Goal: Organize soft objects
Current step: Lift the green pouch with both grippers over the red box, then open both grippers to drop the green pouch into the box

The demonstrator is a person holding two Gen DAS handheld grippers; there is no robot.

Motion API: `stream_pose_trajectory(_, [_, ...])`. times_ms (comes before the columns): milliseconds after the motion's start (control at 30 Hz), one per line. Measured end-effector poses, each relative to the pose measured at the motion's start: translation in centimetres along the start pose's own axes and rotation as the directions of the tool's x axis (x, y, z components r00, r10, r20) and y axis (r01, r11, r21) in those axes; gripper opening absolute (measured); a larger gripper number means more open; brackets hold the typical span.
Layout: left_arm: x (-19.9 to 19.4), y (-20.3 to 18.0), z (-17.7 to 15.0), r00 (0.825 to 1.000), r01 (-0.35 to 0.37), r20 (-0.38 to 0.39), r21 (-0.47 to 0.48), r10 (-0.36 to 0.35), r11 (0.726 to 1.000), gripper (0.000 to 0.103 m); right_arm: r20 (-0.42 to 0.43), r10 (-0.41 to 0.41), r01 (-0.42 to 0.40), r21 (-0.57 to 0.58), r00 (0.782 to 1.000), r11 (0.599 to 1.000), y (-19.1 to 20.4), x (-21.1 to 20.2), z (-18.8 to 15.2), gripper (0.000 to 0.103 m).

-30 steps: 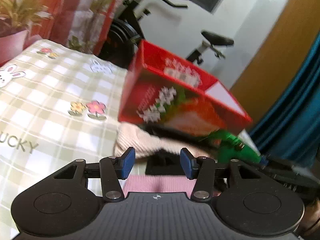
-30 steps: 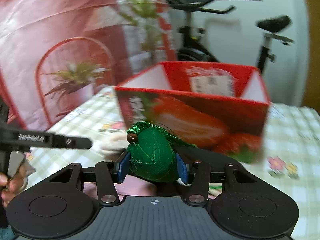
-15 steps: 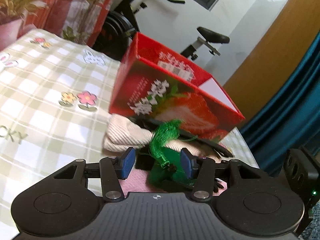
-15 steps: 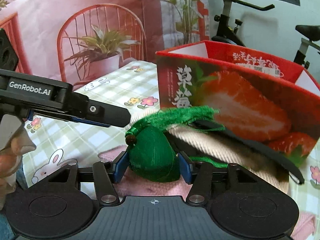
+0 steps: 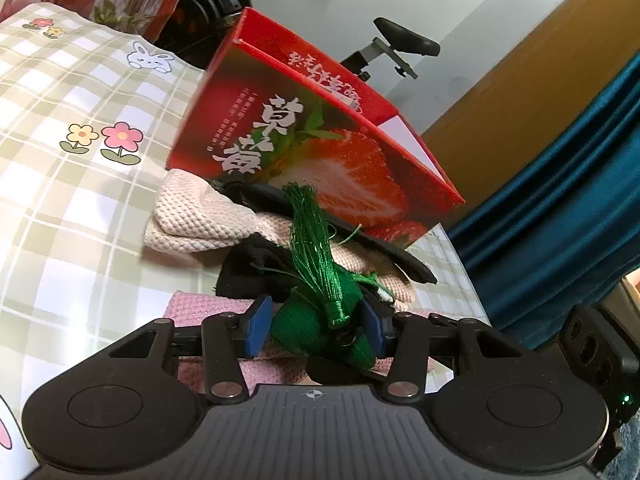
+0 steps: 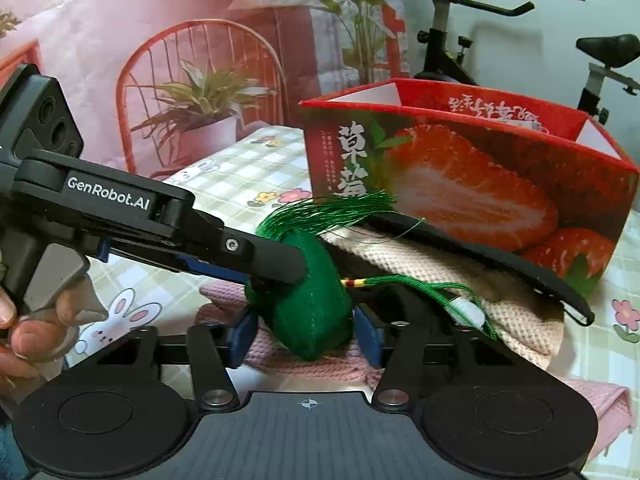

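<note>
The green pouch [image 6: 312, 304] sits at the near end of the bench [image 5: 60, 200], above a pink cloth [image 5: 200, 308] and in front of the red box [image 5: 320, 140]. Both claws meet on it.

The right claw [image 6: 304, 334] is clamped on the pouch, a blue pad against each side. Its jaws have just been closing, with the pouch between them.

The left claw [image 5: 315, 326] comes in from the left in the right wrist view, held by a hand [image 6: 24, 328] at the picture's edge. Its jaws stand apart with the pouch between them, the pads close beside its sides.

The pouch's tassel [image 5: 312, 232] sticks up and fans out toward the box. A thin green cord [image 6: 404, 280] trails from the pouch to the right.

Behind the pouch a cream knit cloth [image 5: 192, 216] lies against the foot of the box, with a long black strap [image 6: 480, 248] across it. A black cloth [image 5: 248, 268] lies between the cream one and the pink one.

The box stands open at the top, with a strawberry printed on its front.
</note>
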State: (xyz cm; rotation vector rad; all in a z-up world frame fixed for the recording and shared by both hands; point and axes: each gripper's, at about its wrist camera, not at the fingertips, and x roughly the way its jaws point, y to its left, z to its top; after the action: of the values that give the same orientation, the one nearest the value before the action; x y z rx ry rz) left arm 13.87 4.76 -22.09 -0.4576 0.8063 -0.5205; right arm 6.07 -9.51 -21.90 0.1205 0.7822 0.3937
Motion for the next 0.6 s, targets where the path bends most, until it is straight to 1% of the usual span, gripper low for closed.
stream_pose_trajectory(167, [-0.5, -0.5, 0.1, 1.0, 0.008, 0.019, 0.01, -0.008, 1.0, 0.049, 0.02, -0.001, 0.001, -0.002, 1.0, 1.0, 0.3, -0.6, 0.3, 0.044])
stream_pose_trajectory(300, [-2.2, -2.3, 1.6, 0.997, 0.024, 0.073, 0.058, -0.028, 0.998, 0.047, 0.094, 0.007, -0.006, -0.009, 0.996, 1.0, 0.4, -2.3, 1.9, 0.044])
stream_pose_trajectory(367, [-3.3, -3.6, 3.1, 0.994, 0.021, 0.107, 0.103, -0.032, 0.994, 0.046, 0.132, 0.013, -0.011, -0.016, 0.991, 1.0, 0.3, -3.2, 3.1, 0.043])
stream_pose_trajectory(500, [-5.8, -6.6, 6.6, 0.978, 0.028, 0.198, 0.187, -0.065, 0.982, 0.046, 0.221, 0.025, -0.013, -0.055, 0.975, 0.998, 0.2, -4.9, 6.8, 0.042])
stream_pose_trajectory(600, [-7.2, -8.7, 9.6, 0.959, 0.035, 0.264, 0.245, -0.102, 0.969, 0.046, 0.281, 0.04, -0.009, -0.109, 0.959, 0.994, 0.3, -5.8, 10.2, 0.042])
